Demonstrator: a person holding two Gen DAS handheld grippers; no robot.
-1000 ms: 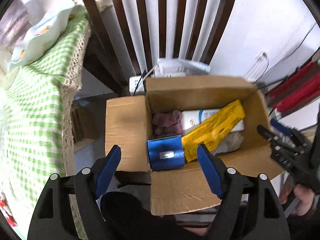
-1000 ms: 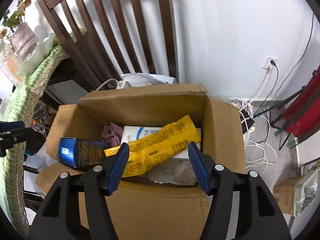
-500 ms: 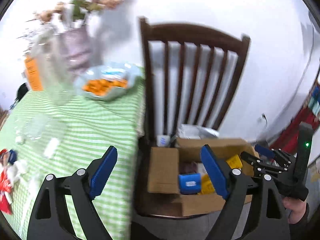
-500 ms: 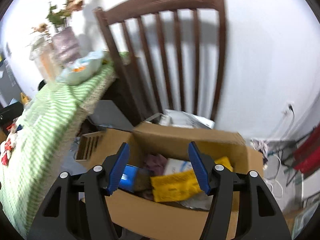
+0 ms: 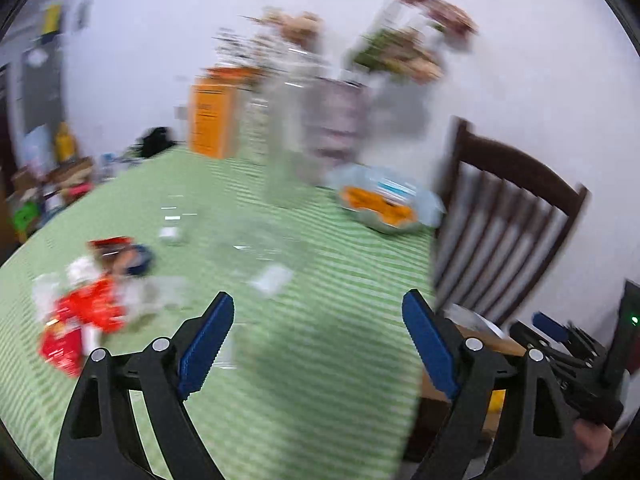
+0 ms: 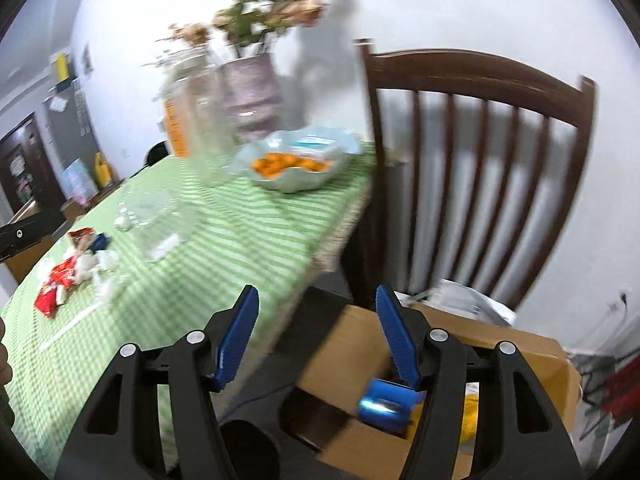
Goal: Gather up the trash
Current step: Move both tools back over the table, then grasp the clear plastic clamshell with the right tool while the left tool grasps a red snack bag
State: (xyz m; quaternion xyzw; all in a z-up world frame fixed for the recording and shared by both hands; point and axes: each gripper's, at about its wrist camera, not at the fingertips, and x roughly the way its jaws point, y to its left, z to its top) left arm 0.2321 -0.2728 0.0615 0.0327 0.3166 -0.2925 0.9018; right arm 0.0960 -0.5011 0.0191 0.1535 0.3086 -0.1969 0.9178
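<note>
Left wrist view is smeared with blur; the left gripper (image 5: 318,336) hangs over the green checked tablecloth (image 5: 320,392) with its jaws spread wide and nothing between them; red wrappers (image 5: 80,320) lie crumpled at the cloth's left side. From the right wrist camera, the right gripper (image 6: 316,328) stands with its jaws apart and empty, between the table edge and the cardboard box (image 6: 512,344) on the wooden chair (image 6: 476,120); a blue carton (image 6: 386,404) sits inside the box; a bowl (image 6: 298,164) of orange pieces rests near the table's far corner.
</note>
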